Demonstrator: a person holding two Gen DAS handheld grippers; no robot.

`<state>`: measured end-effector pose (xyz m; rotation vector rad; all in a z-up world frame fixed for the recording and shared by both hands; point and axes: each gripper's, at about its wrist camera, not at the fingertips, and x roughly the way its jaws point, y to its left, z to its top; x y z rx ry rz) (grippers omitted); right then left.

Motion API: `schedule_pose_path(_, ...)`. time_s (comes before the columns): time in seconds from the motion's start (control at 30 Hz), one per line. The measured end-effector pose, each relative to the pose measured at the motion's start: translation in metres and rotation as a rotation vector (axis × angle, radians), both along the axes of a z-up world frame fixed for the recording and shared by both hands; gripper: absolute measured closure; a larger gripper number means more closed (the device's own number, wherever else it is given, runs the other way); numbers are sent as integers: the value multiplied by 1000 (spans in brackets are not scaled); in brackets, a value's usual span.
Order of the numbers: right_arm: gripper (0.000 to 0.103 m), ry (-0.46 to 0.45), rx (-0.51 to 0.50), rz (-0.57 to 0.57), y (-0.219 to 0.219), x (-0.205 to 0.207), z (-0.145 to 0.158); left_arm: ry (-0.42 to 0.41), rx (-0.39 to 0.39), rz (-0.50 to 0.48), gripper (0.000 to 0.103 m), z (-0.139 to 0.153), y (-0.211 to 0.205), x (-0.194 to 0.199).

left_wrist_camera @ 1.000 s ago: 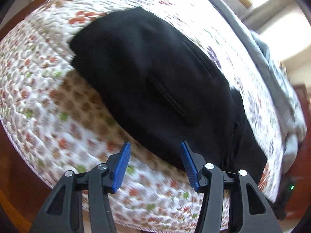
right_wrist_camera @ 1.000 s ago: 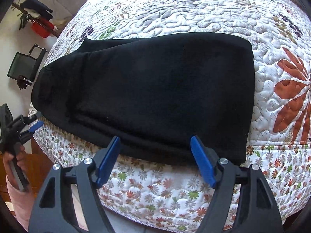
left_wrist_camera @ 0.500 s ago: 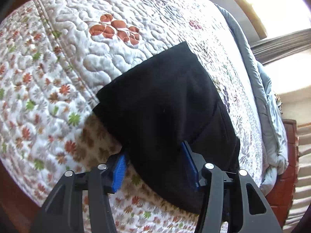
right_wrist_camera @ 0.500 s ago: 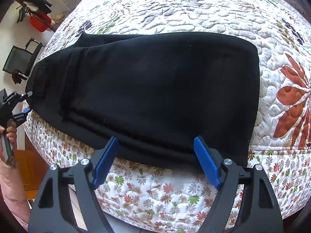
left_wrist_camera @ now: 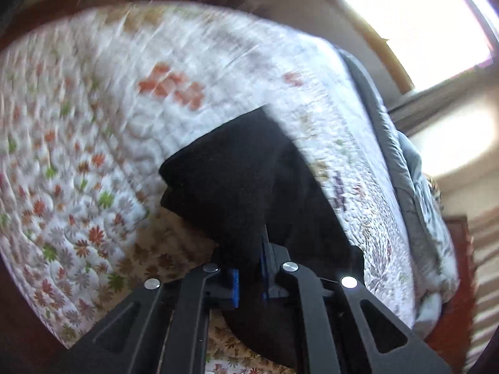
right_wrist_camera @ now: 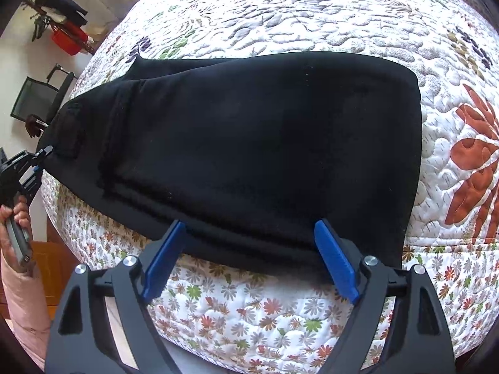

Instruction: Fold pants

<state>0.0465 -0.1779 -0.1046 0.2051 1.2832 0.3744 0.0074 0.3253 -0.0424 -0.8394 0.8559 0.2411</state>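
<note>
Black pants (right_wrist_camera: 249, 149) laid lengthwise across a quilted floral bedspread (right_wrist_camera: 312, 9), folded flat, near long edge running along the mattress edge and drooping slightly over it. One end squared off near the large orange flower print (right_wrist_camera: 474, 168); opposite end tapering toward the far left of the right wrist view.

Left gripper (left_wrist_camera: 249, 275): jaws closing, blue pads nearly together with a bunch of black fabric pinched between them. Cloth pulled up into a raised fold directly ahead of the fingers. Left wrist view heavily motion-blurred; fine detail of the quilt not readable. Same gripper visible at the left margin of the right wrist view (right_wrist_camera: 39, 159), tips at the tapered end of the garment, held by a hand (right_wrist_camera: 17, 218) above a pink sleeve (right_wrist_camera: 25, 296).

Right gripper (right_wrist_camera: 248, 260): jaws opening, spread wide, blue pads (right_wrist_camera: 163, 261) straddling the near edge of the fabric. Cloth between the pads, not pressed by either.

Grey blanket (left_wrist_camera: 414, 168) bunched along the far side of the bed, bright window (left_wrist_camera: 414, 15) beyond. Black chair (right_wrist_camera: 40, 96) and red container (right_wrist_camera: 67, 42) on the floor past the bed corner.
</note>
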Motion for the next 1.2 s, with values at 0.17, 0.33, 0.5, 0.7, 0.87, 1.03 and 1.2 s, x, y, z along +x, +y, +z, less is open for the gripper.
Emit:
schedule_pose_path(0.17, 19, 1, 6, 3, -3, 0, 1, -82, 140, -100, 95, 30, -37, 2)
schedule_pose_path(0.33, 20, 3, 5, 0, -5, -1, 6, -119, 284, -212, 95, 52, -75, -3)
schedule_pose_path(0.5, 22, -3, 25, -21, -14, -4, 16, -166, 385, -319, 95, 68, -113, -4)
schedule_pose_path(0.7, 22, -15, 21, -40, -22, -7, 20, -203, 467, -451, 95, 78, -167, -11)
schedule_pose_path(0.87, 22, -6, 26, -40, -25, -6, 14, -197, 513, -538, 94, 73, -205, -9)
schedule_pose_path(1.03, 22, -5, 21, -34, -25, -6, 14, -168, 510, -604, 92, 65, -229, -6)
schedule_pose_path(1.2, 22, -15, 0, -35, -24, -8, 19, -130, 497, -689, 87, 50, -256, -4)
